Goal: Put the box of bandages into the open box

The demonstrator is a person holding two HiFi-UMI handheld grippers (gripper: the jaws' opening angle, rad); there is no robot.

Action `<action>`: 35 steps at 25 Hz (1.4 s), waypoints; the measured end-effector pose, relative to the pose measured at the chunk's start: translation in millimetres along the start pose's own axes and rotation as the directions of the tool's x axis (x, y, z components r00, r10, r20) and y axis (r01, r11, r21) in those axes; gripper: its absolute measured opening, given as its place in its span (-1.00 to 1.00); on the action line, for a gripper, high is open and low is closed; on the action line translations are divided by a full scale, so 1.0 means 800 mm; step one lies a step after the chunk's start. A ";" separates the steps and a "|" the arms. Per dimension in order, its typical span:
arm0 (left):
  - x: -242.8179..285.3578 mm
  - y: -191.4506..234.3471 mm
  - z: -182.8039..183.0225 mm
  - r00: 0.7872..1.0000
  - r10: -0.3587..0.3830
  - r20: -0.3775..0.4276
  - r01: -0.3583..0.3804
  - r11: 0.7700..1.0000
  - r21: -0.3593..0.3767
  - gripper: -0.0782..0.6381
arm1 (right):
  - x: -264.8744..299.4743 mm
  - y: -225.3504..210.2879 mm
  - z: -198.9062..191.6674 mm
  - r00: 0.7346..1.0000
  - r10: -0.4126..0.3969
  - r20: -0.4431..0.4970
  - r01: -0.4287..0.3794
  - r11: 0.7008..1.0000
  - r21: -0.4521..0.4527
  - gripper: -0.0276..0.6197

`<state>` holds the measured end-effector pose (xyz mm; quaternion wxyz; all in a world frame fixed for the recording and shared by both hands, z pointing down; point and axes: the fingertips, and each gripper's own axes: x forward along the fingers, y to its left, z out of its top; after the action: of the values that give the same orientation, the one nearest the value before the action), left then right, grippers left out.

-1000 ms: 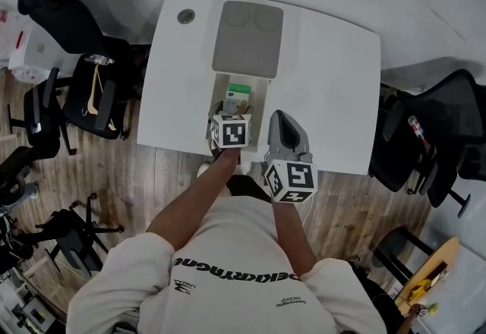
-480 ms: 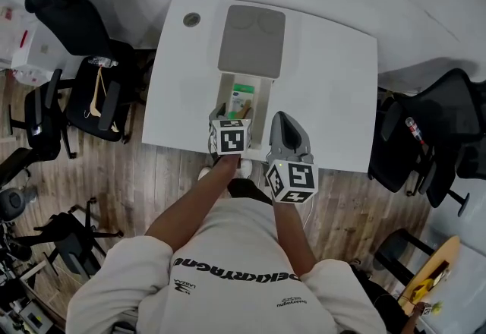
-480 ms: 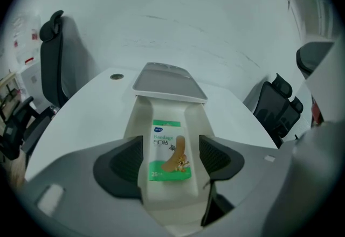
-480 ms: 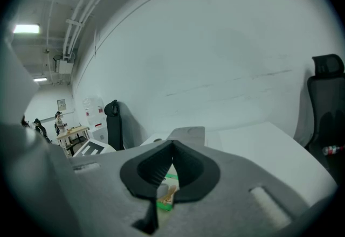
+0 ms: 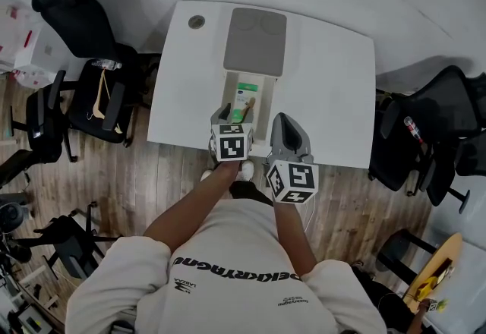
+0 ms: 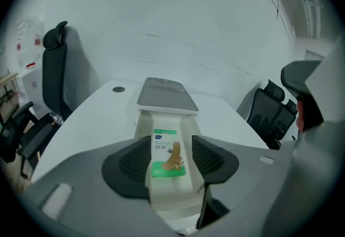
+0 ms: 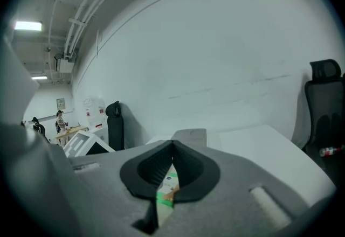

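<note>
The box of bandages (image 5: 247,89), white and green with a plaster printed on it, lies flat inside the open cream box (image 5: 230,93) on the white table (image 5: 326,74). The open box's grey lid (image 5: 255,42) is folded back beyond it. My left gripper (image 5: 234,114) hangs over the near end of the open box, and its jaws are closing. In the left gripper view the bandage box (image 6: 168,153) shows between the pads (image 6: 132,163), which do not press on it. My right gripper (image 5: 282,121) is shut and empty at the table's front edge, just right of the open box.
Black office chairs stand left (image 5: 83,29) and right (image 5: 433,135) of the table. A round cable hole (image 5: 197,21) sits at the table's far left corner. Wooden floor lies below the front edge. The person's arms and white shirt fill the lower part of the head view.
My left gripper has drawn back a little toward the table's front edge, leaving the bandage box lying in the open box. The right gripper has stayed put.
</note>
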<state>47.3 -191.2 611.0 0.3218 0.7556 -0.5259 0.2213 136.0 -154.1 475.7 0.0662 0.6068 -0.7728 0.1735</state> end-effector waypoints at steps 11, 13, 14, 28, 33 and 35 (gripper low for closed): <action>-0.051 -0.015 0.008 0.995 -0.072 0.073 0.071 0.997 0.016 -0.35 | -0.025 0.024 0.004 1.000 -0.009 0.019 0.009 1.000 -0.017 -0.92; -0.060 -0.015 0.011 0.993 -0.076 0.087 0.073 0.997 0.029 -0.37 | -0.027 0.028 0.002 1.000 -0.009 0.018 0.009 1.000 -0.017 -0.92; -0.065 -0.015 0.014 0.993 -0.077 0.093 0.074 0.997 0.037 -0.37 | -0.029 0.031 0.002 1.000 -0.009 0.017 0.009 1.000 -0.017 -0.92; -0.128 -0.013 0.041 0.966 -0.144 0.216 0.133 0.989 0.067 -0.66 | -0.045 0.054 0.000 0.999 -0.029 0.036 0.030 0.999 -0.018 -0.92; -0.145 -0.010 0.047 0.957 -0.164 0.239 0.148 0.985 0.085 -0.77 | -0.048 0.062 0.000 0.998 -0.033 0.044 0.035 0.999 -0.034 -0.92; -0.153 -0.011 0.046 0.953 -0.173 0.247 0.155 0.984 0.094 -0.78 | -0.053 0.063 -0.002 0.998 -0.036 0.047 0.038 0.999 -0.035 -0.92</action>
<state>12.7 -135.6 501.4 0.2411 0.8300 -0.4897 0.1142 97.9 -104.7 454.4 0.0626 0.6235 -0.7658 0.1443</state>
